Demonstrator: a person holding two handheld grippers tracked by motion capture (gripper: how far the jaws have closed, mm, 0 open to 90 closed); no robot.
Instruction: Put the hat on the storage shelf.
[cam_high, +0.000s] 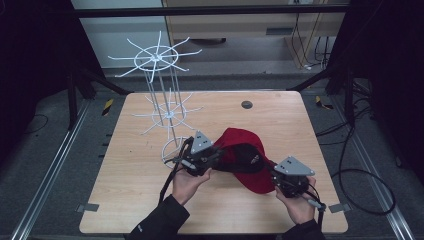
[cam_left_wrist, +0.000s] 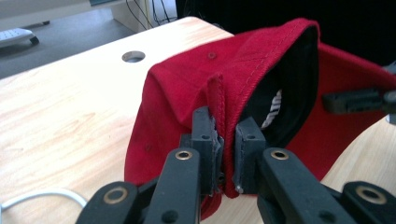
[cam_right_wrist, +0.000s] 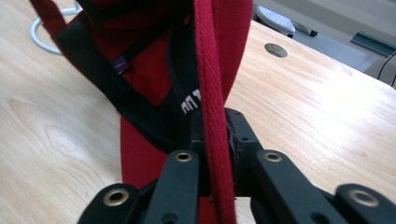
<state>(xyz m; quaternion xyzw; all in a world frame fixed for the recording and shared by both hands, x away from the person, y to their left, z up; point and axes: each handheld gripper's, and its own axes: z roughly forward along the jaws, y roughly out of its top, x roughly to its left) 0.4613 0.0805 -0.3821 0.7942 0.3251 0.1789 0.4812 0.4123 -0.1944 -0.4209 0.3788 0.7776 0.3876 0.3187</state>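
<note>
A red cap (cam_high: 245, 155) with a black lining hangs between both grippers above the wooden table (cam_high: 280, 115). My left gripper (cam_high: 212, 159) is shut on the cap's rear edge; in the left gripper view the pads (cam_left_wrist: 208, 140) pinch a stitched red seam of the red cap (cam_left_wrist: 187, 88). My right gripper (cam_high: 276, 176) is shut on the cap's brim edge; in the right gripper view the red cap's (cam_right_wrist: 140, 56) red edge runs upright between the jaws of the right gripper (cam_right_wrist: 215, 135). The open underside faces up in the high view.
A white wire hat stand (cam_high: 165, 90) with two tiers of spoked hooks rises at the table's back left, its ring base (cam_high: 172, 149) just left of my left gripper. A round cable hole (cam_high: 246, 104) lies near the back edge. Cables trail on the floor at right.
</note>
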